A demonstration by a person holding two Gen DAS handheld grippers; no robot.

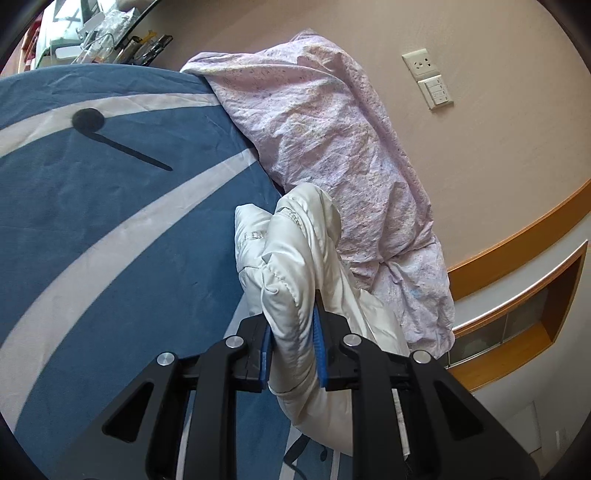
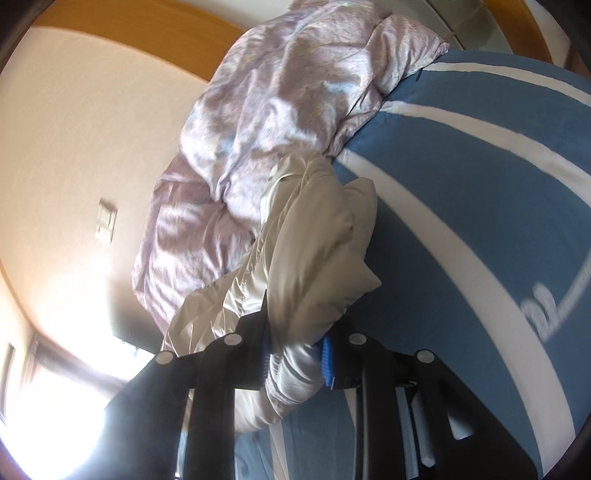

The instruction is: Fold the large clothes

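A white padded jacket (image 1: 295,258) hangs bunched over the blue and white bedspread (image 1: 110,221). My left gripper (image 1: 293,332) is shut on a thick fold of the white jacket between its blue pads. In the right wrist view the same jacket (image 2: 310,240) is bunched in front of the camera. My right gripper (image 2: 295,354) is shut on another fold of it. Both grippers hold the jacket lifted above the bed, and the cloth hides the fingertips.
A crumpled lilac quilt (image 1: 332,147) lies along the bed's edge by the pink wall; it also shows in the right wrist view (image 2: 277,110). A wall socket and switch panel (image 1: 428,77) sit beyond it. A cluttered shelf (image 1: 92,33) stands at the far end.
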